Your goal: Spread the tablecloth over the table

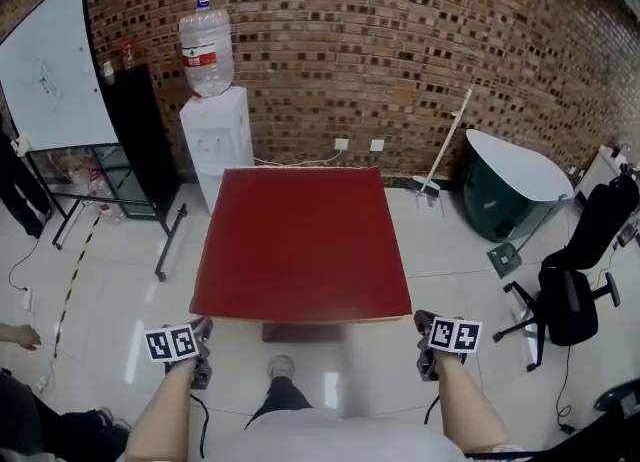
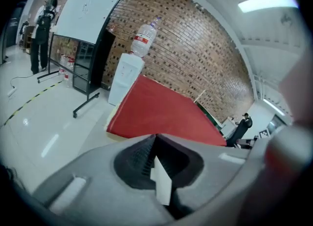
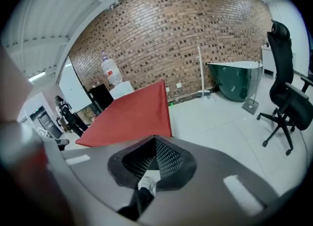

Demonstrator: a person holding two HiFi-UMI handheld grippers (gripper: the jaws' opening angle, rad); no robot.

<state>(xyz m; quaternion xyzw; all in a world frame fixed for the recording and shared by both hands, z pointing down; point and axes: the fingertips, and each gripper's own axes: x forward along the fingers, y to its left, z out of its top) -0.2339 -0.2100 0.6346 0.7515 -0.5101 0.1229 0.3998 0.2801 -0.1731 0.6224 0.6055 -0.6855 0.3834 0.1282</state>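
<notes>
The brick wall (image 1: 400, 40) runs across the far side of the room, above a glossy white floor (image 1: 110, 280). In the middle stands the worktop, fully covered by the red tablecloth (image 1: 300, 240), which lies flat and hangs a little over the near edge. A whiteboard (image 1: 50, 70) stands off to the left, a dark green tub (image 1: 500, 190) and a black office chair (image 1: 575, 280) to the right. A water dispenser (image 1: 215, 140) sits just behind the worktop's far left corner. The left gripper (image 1: 203, 330) and right gripper (image 1: 424, 322) hang just short of the cloth's near corners, not touching it. Each has its fingers pressed together on nothing.
</notes>
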